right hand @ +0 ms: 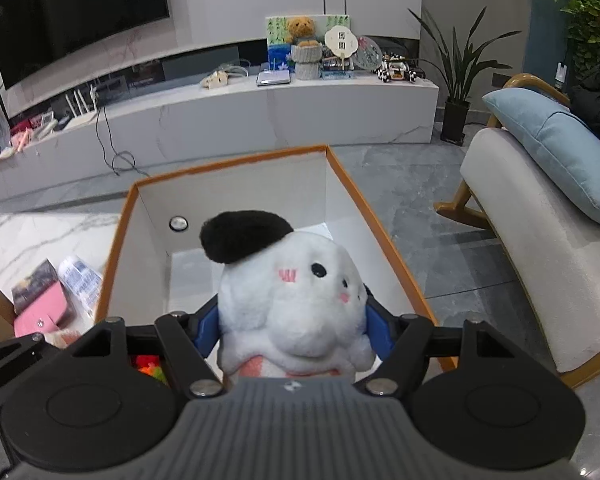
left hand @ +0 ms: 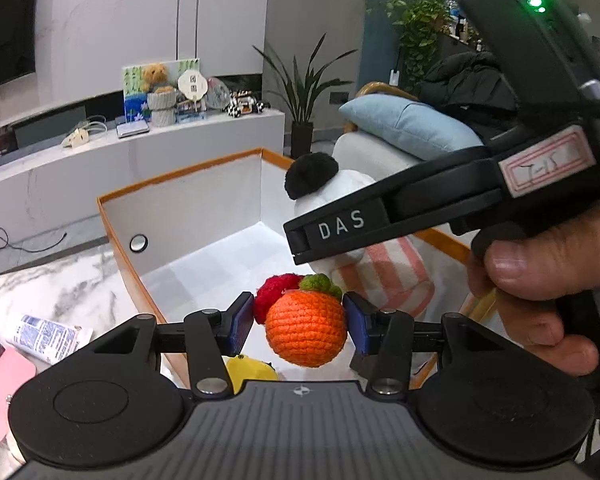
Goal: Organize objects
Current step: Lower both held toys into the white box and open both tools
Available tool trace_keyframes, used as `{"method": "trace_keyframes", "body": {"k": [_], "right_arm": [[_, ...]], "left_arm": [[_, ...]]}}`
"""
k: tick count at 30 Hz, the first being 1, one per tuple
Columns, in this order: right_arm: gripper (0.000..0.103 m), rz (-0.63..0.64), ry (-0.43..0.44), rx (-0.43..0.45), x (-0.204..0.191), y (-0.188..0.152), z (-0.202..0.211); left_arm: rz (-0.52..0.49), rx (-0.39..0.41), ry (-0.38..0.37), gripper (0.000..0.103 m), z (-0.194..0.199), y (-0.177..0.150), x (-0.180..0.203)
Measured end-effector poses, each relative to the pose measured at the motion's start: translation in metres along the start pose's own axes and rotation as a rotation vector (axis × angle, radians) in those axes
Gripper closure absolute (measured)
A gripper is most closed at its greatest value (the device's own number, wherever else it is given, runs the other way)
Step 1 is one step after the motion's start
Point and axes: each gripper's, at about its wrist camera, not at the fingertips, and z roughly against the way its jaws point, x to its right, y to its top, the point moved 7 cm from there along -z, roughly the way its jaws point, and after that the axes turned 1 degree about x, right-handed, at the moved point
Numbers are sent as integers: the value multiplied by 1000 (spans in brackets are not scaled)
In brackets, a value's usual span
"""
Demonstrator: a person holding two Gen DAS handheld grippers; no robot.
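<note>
In the left wrist view, a yellow object (left hand: 252, 370) at six o'clock is mostly hidden behind the gripper body, so its kind is unclear. The plush toy (left hand: 380, 272) at three o'clock is largely covered by the other gripper. In the right wrist view, the plush's lower body (right hand: 292, 366) is hidden behind the gripper body, and bright orange and green items (right hand: 150, 364) at seven o'clock are blurred.

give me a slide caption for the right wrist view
Right gripper holds a white plush toy over the orange-rimmed box.
</note>
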Motion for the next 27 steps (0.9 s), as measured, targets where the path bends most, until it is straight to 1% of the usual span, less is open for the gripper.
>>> {"method": "trace_keyframes", "body": {"k": [8,13,18,22,27], "right_arm": [[31,29,-5,-31,-5,-5,-11],[30,42,-14,-38,-8,-8,-13],[28,45,-20,-44,-10,-7,-13],[29,46,-22,-41,-12,-7,-14],[29,51,-11,-27,-17,-5,-10]], "left_arm": [[0,-39,27,46,-10,-6,0],[-21,-48,40,46,-12,-6,3],[-10,-48,35,46,-13,-6,3],[-14,-49,35,46,-14,-7,3],[-24,-60,14,45,-16,-9,7]]}}
